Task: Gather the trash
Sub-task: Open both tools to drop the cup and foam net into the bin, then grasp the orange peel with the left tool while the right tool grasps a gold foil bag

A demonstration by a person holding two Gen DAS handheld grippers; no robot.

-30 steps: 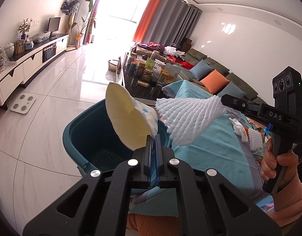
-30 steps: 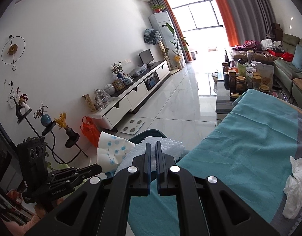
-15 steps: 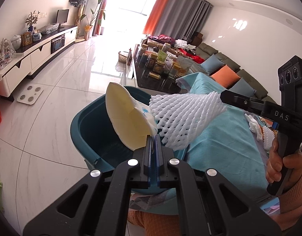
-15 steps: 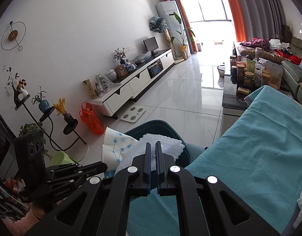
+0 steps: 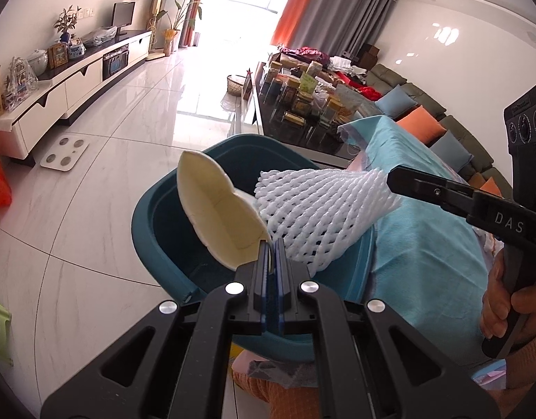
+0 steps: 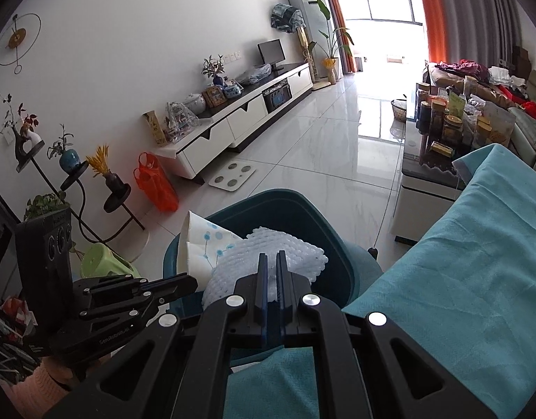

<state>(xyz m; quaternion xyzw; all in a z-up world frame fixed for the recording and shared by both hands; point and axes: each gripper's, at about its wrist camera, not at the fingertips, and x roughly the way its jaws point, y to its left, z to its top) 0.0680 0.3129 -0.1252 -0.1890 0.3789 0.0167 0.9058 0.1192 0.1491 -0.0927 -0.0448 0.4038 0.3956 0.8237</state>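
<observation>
Now we clamp a flattened paper cup [image 5: 219,209] in our left gripper [image 5: 271,244] and a white foam net [image 5: 320,209] in our right gripper [image 6: 272,262], both over the teal bin [image 5: 153,230] at frame centre, beside the teal-covered table [image 6: 477,262].

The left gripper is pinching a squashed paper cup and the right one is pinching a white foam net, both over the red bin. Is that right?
Almost. The bin is dark teal, not red, as the left wrist view shows. The left gripper does pinch the squashed paper cup, and the right gripper the white foam net, both over it.
</observation>
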